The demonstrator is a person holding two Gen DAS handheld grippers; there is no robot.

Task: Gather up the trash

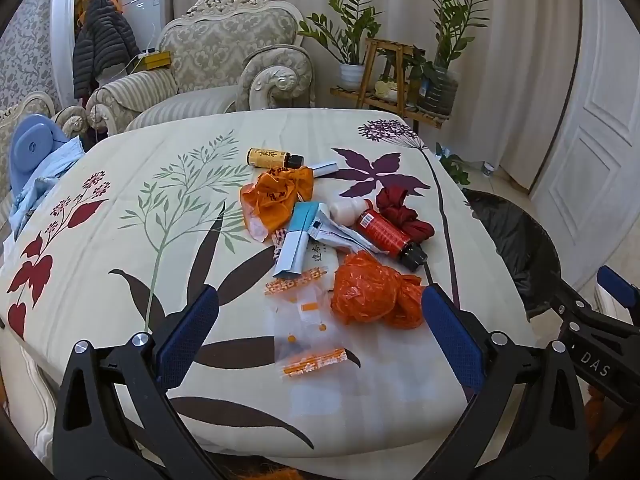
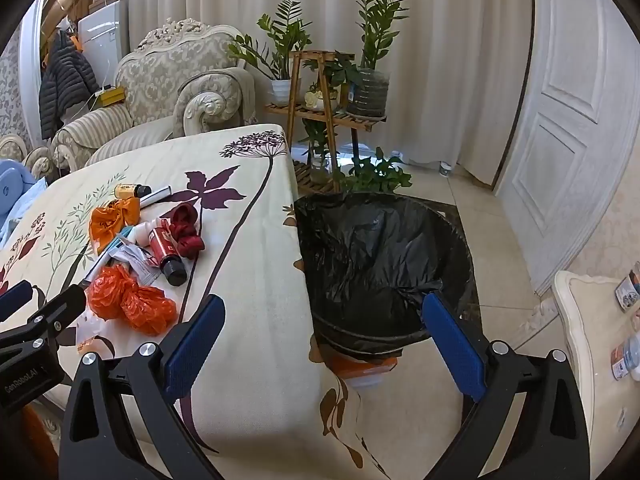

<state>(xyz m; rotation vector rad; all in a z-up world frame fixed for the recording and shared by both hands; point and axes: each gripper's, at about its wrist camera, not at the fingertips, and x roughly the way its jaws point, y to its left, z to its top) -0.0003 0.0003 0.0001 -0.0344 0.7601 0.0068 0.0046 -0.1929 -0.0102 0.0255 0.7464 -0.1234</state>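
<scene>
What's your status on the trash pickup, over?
Left tongs and right tongs open, empty. Trash pile untouched on the table. Black-lined bin beside the table, nothing blocking.

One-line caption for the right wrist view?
Open right gripper hovers between the trash-strewn table and the black-lined bin.

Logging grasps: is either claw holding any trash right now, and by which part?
Nothing is held. The left claw and right claw are both open and empty.
</scene>
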